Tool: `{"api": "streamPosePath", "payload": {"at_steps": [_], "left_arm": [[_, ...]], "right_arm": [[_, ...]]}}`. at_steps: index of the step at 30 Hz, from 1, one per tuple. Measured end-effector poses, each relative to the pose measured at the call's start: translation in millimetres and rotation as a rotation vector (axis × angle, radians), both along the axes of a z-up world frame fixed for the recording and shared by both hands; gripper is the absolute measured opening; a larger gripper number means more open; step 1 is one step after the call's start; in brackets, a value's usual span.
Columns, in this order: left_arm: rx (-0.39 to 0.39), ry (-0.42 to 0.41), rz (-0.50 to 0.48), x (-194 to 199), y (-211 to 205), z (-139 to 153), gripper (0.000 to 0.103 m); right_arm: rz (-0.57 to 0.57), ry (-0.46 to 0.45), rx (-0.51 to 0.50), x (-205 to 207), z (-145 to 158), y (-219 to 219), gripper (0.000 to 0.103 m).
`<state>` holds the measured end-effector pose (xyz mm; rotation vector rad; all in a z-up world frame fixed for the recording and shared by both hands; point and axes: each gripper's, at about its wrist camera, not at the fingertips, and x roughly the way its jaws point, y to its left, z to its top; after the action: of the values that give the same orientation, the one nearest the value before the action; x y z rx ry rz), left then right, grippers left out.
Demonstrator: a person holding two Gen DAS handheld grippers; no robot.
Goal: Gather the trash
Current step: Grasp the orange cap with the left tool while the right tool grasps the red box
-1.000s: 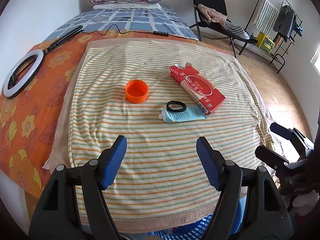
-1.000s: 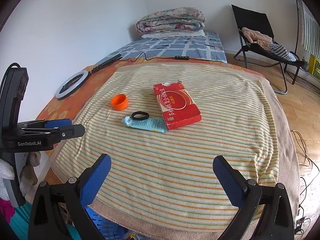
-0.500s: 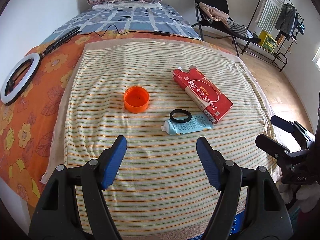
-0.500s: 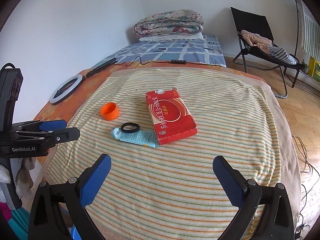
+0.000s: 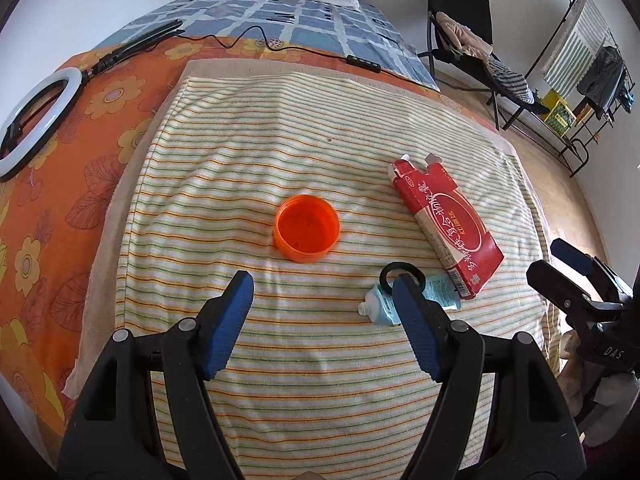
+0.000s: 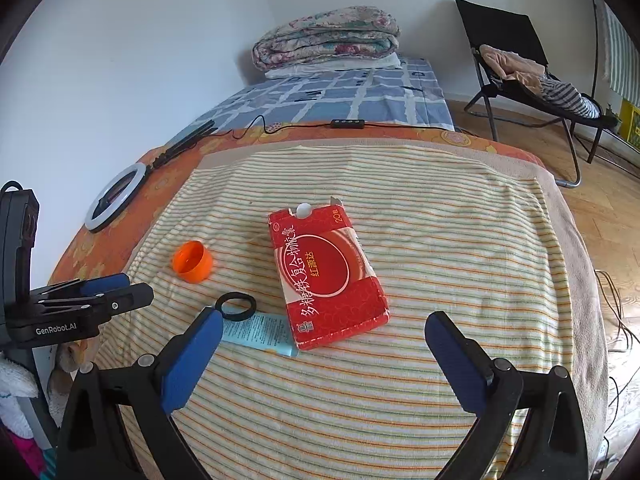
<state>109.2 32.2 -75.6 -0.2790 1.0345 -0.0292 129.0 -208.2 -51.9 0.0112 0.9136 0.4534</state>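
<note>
My left gripper [image 5: 322, 308] hangs over the striped towel [image 5: 304, 380] with its blue pads spread wide and nothing between them. Through the left wrist camera the orange cap [image 5: 307, 227] sits open side up at about 12 o'clock from the gap, apart from the pads. At 2 o'clock lies the light blue tube [image 5: 416, 300], partly hidden behind my right-hand pad, with the black ring [image 5: 401, 273] resting on it. The red carton [image 5: 446, 227] lies flat just beyond, its near end touching or overlapping the tube. My right gripper [image 6: 324, 354] is likewise wide open and holds nothing; it shows at 3 o'clock in the left view. From its camera the red carton [image 6: 326, 274] lies straight ahead at 12 o'clock, the tube [image 6: 260, 332] at 10 o'clock tucked under the carton's near corner, the ring [image 6: 235, 306] on it, and the orange cap [image 6: 192, 261] further out at 10 o'clock. A ring light [image 6: 116, 202] rests on the orange floral sheet [image 5: 60, 184] beyond the towel.
</note>
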Motion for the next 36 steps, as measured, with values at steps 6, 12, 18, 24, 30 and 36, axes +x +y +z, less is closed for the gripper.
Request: {"api": "streamPosePath", "payload": {"at_steps": [6,12,18,24,30,36], "left_arm": [[-0.016,0.036,0.017,19,1,-16,0.074],[-0.007,0.046,0.027,32,0,-25,0.074],[0.023,0.056,0.038,42,1,-34,0.074],[0.034,0.064,0.046,52,3,-42,0.063],[0.081,0.052,0.033,57,1,-45,0.051],[0.080,0.049,0.031,55,2,-44,0.051]], "right_arm": [[-0.006,0.026,-0.014,25,-17,9,0.102],[-0.003,0.043,-0.045,42,-33,15,0.103],[0.024,0.054,-0.092,54,-47,28,0.103],[0.046,0.056,-0.129,66,-56,39,0.103],[0.072,0.058,-0.166,73,-65,52,0.103],[0.063,0.086,-0.186,80,-75,56,0.102]]}}
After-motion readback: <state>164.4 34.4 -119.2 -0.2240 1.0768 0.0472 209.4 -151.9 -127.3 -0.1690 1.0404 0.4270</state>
